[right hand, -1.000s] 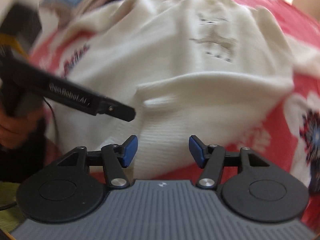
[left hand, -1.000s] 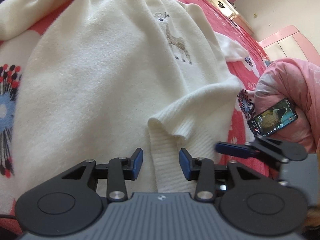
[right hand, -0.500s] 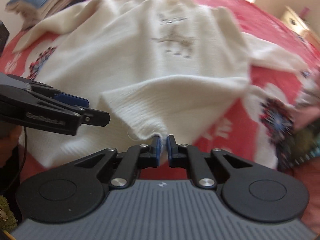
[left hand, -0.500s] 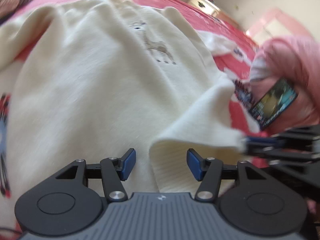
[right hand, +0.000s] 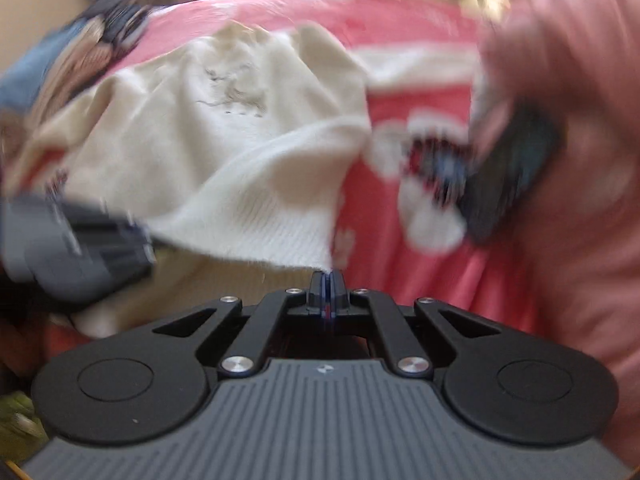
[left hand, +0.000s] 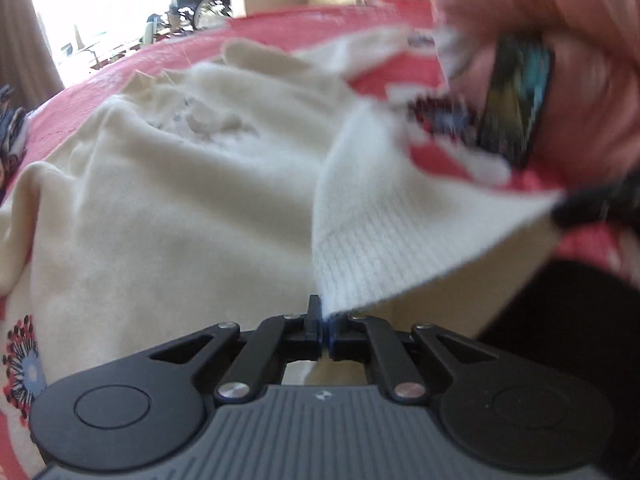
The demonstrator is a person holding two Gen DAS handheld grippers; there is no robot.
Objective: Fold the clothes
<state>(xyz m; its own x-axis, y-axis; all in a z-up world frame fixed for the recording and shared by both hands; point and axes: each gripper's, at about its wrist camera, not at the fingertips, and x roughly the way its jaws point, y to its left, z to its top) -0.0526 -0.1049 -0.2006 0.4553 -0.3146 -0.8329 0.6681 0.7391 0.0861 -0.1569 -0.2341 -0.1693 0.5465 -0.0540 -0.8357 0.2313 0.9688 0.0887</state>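
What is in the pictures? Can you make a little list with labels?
garment: cream sweater with an animal design
surface: red patterned bedspread
left gripper: shut on the hem
right gripper: shut on the hem
hem: lifted, stretched between both grippers
nearby: phone on a pink quilt

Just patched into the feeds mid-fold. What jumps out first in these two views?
The cream sweater fills the middle of both views, spread on the red patterned bedspread. Its ribbed hem is lifted and stretched between the left gripper and the right gripper, each shut on a hem corner. At the right, a phone leans against a pink quilt; both views are motion-blurred.
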